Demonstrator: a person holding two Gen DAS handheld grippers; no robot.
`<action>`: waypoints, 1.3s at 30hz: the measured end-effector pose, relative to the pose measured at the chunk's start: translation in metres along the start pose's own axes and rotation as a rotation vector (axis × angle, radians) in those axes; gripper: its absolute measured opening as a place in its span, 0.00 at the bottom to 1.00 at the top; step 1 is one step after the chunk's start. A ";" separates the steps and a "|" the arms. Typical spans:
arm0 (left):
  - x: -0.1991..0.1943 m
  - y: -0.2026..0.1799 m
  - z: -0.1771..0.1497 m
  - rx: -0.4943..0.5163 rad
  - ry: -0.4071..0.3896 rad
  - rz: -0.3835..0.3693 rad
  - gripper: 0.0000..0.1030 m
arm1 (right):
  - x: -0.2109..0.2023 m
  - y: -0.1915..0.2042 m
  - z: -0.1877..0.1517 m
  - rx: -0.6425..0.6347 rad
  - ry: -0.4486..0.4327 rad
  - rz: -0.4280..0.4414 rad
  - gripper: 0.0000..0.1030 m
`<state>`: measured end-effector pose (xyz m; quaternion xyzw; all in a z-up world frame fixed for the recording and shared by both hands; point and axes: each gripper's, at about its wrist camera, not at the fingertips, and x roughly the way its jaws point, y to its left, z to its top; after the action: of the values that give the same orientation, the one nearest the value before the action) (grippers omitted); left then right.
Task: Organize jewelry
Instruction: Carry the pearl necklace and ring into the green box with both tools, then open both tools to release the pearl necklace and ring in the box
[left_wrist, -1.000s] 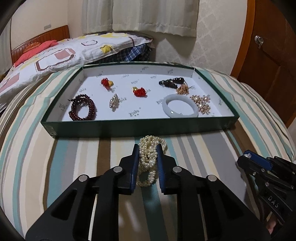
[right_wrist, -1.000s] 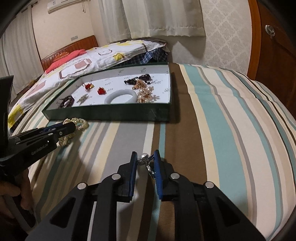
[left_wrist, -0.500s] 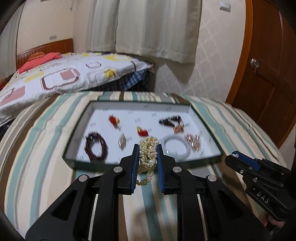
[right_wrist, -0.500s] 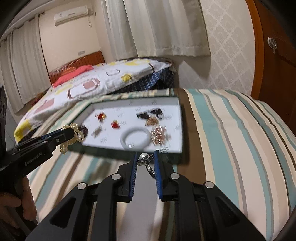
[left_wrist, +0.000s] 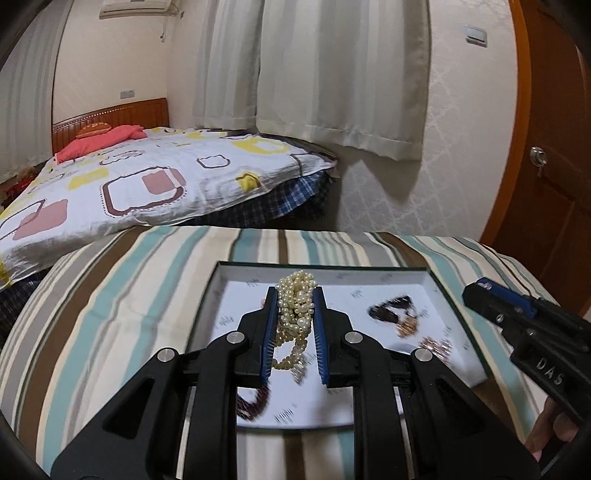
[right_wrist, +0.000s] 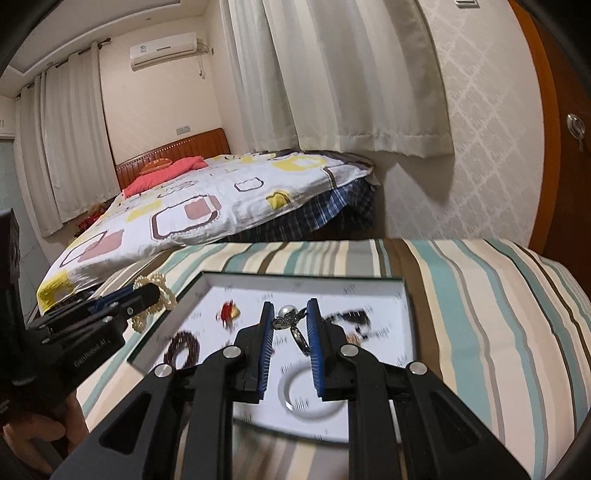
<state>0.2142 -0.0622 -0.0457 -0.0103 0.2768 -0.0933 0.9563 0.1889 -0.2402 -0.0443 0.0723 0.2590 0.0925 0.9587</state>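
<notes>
1. Between the pads of your left tool (left_wrist: 293, 325) sits the pearl strand (left_wrist: 295, 314), nearly closed jaws pinching its bunched middle, so the loose loops hang together instead of trailing.
2. Your right tool (right_wrist: 290, 332) is likewise almost shut, clamping a small silver pendant (right_wrist: 286, 319) near the fingertips; its ring dangles free below.
3. Beneath and ahead of both tools lies the green tray (left_wrist: 458, 295) on the striped bed (left_wrist: 129, 295), likely where both pieces belong.
4. Other pieces already occupy the tray, including a dark bead bracelet (right_wrist: 183, 349), so aim for bare liner.
</notes>
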 end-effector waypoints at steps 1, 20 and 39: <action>0.004 0.003 0.001 -0.003 0.000 0.005 0.18 | 0.005 0.001 0.002 0.000 -0.001 -0.001 0.18; 0.095 0.037 -0.021 -0.031 0.166 0.078 0.18 | 0.103 0.000 -0.023 -0.007 0.172 -0.052 0.18; 0.118 0.039 -0.031 -0.032 0.267 0.090 0.19 | 0.120 -0.002 -0.029 0.013 0.259 -0.071 0.18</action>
<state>0.3022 -0.0448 -0.1369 -0.0008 0.4030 -0.0462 0.9140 0.2759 -0.2138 -0.1272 0.0569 0.3836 0.0656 0.9194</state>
